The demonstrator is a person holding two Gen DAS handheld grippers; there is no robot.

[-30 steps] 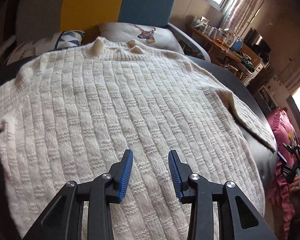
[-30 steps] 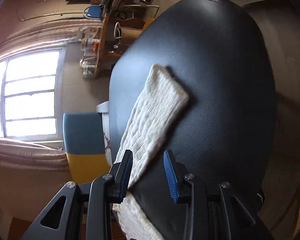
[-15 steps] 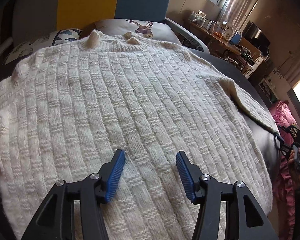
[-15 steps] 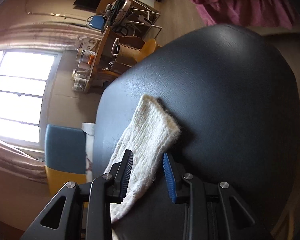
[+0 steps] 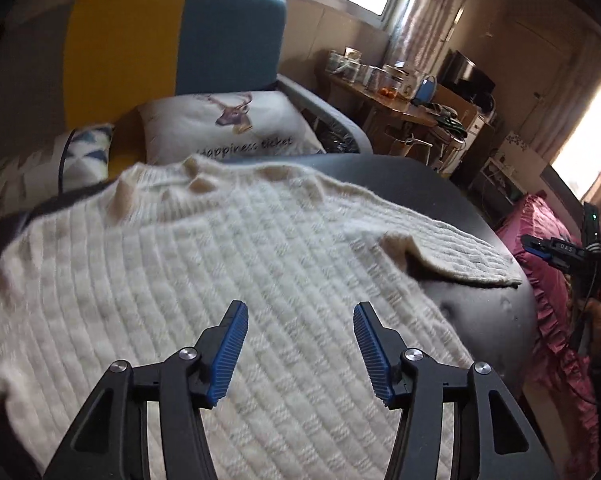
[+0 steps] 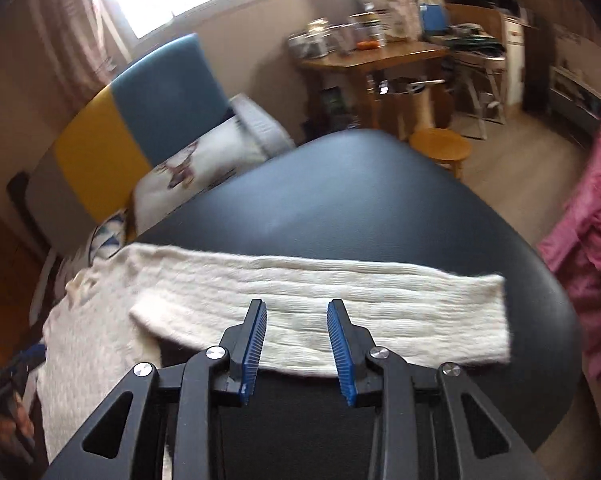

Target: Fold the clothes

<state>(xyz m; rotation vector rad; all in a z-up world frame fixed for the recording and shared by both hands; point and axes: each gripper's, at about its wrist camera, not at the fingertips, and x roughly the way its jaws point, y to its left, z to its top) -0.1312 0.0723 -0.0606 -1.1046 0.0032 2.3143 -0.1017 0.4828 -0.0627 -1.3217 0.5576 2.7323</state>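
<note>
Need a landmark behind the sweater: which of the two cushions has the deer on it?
The white cushion against the blue part of the sofa back, printed with a deer head and lettering. The other cushion, to its left, has blue triangles.

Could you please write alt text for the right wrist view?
The open right gripper hovers over a cream sweater sleeve lying flat across a dark padded table; a blue-and-yellow chair stands behind.
</note>
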